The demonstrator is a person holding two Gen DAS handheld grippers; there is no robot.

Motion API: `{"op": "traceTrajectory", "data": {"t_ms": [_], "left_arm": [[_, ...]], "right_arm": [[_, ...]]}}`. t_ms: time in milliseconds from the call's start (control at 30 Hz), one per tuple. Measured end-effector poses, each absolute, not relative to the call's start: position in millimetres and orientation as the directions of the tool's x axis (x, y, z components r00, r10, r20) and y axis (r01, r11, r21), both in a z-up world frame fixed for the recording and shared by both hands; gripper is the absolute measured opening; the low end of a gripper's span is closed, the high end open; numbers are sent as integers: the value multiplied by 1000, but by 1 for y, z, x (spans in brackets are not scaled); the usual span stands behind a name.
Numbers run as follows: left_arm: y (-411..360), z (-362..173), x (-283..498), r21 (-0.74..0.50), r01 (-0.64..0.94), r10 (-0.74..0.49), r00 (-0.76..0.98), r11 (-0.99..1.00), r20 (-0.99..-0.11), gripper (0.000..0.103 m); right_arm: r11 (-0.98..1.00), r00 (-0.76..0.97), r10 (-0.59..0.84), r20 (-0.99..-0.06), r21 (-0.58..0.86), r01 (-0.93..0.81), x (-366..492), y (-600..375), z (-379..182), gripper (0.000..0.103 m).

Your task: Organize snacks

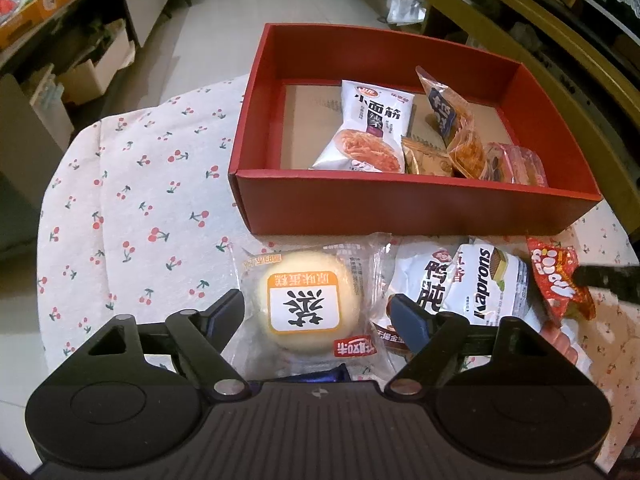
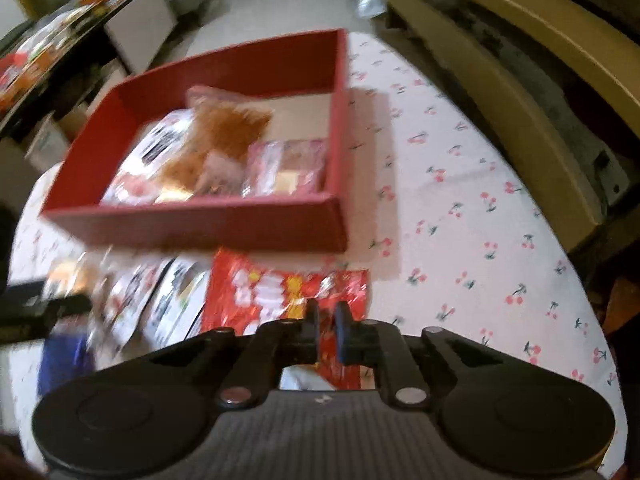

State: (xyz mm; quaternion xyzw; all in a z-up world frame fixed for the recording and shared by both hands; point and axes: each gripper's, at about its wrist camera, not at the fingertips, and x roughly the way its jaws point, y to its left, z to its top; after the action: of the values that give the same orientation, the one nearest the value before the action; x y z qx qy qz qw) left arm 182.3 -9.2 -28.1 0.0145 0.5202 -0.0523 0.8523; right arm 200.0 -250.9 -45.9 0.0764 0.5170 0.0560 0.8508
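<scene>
Snacks are split between a red box and the cherry-print tablecloth in front of it. Inside the box, toward its right half, lie a white noodle-snack packet, a blue-and-orange packet tilted up against the others, a brown packet and a pink packet in the near right corner; the left part of the cardboard floor is bare. Just near of the box, a row of loose snacks sits on the cloth: a round steamed cake in clear wrap, a white packet with a red seal, a Kaprons wafer packet overlapping it, and a red foil packet at the right end. The left gripper is spread wide, its fingers either side of the cake without pressing it. The right gripper is clenched, its pads nearly together over the near edge of the red foil packet; blur hides whether they pinch the foil.
</scene>
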Motion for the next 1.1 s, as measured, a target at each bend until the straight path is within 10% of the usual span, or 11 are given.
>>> {"op": "traceTrajectory", "data": {"t_ms": [200,633,1100], "left_arm": [[-9,-28,182,-36,112,-83,448,993,-890,85],[-8,-28,179,-41,141,-99,434,989,-895,86],[-15,-31,182,-32,146,-91,424,989,-901,89]], "right_arm": [[967,489,227,-842,137,-213,199,-243,-34,74],[725,338,207,-918,-88,-683,215,-195,-45,75],[786,289,276,-916,42,-617,224,-214,-55,81]]}}
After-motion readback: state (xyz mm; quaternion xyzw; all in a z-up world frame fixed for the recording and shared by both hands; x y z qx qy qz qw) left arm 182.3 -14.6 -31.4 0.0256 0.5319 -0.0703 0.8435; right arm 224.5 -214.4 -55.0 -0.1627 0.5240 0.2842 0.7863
